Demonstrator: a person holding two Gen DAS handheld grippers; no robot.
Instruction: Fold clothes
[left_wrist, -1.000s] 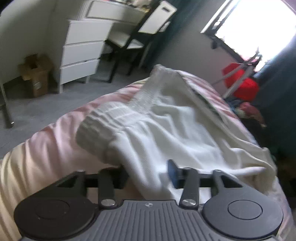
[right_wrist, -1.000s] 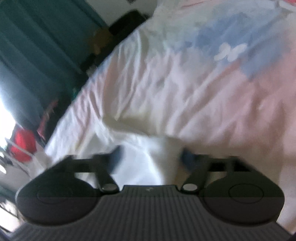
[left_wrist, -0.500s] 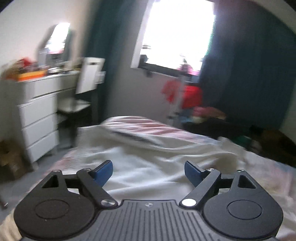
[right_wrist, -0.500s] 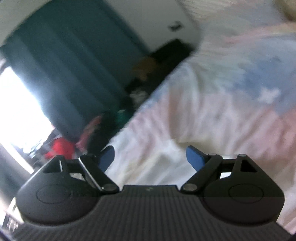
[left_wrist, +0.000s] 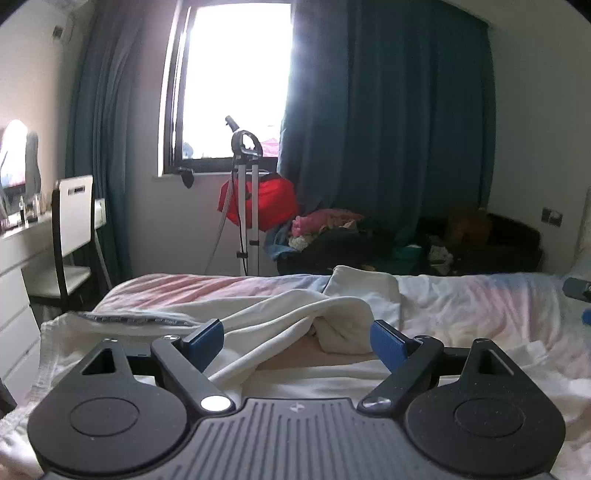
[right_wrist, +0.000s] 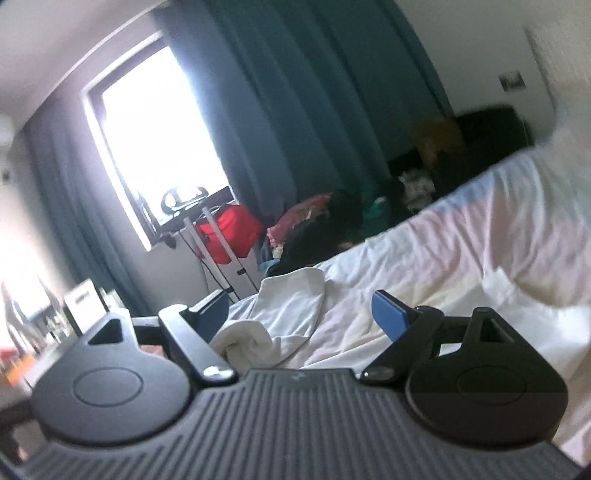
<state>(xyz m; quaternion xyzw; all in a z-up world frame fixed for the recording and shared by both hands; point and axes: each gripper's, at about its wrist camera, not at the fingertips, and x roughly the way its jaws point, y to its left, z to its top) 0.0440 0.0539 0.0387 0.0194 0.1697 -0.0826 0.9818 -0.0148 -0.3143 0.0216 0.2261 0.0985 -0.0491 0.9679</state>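
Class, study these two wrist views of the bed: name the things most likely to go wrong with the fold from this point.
1. The white garment lies rumpled, one part rolled over another, and neither open tool, left tool or right tool, holds it. A careless regrasp may pinch two layers together.
2. The bedsheet is pale and wrinkled like the garment, so a tool may grab sheet along with cloth.
3. The garment lies near the bed's far edge; a tug that way may slide it off.
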